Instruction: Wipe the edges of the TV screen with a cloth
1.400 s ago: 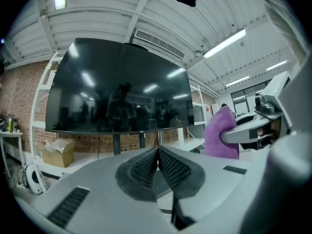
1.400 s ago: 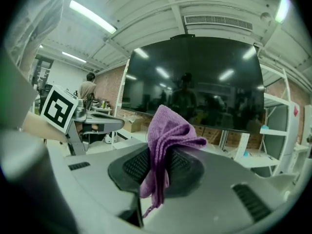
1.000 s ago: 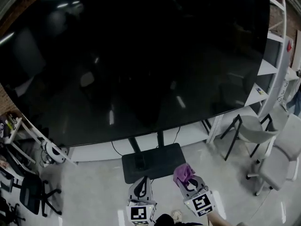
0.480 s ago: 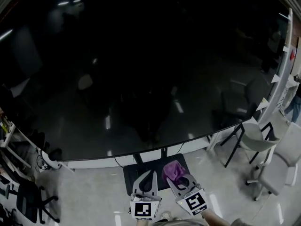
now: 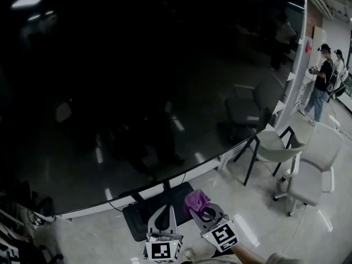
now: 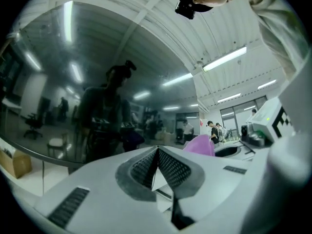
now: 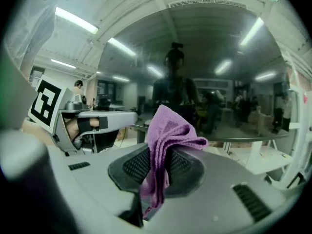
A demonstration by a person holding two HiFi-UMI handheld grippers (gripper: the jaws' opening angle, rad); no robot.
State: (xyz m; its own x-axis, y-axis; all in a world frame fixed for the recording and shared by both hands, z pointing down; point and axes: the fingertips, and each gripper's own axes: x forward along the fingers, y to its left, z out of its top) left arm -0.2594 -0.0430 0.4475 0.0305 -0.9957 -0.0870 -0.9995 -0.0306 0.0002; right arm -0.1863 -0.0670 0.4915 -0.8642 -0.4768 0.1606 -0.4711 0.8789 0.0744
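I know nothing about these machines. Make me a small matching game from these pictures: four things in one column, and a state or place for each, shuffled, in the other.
1. left gripper
2. right gripper
3. TV screen
4. pale chair

a. shut on the purple cloth
b. on the floor, right of the screen
c. dark, mirroring ceiling lights
d. shut, nothing between its jaws

Pairs: 1-d, 2-a, 3-c, 4-b

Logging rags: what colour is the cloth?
Purple; the cloth shows best in the right gripper view.
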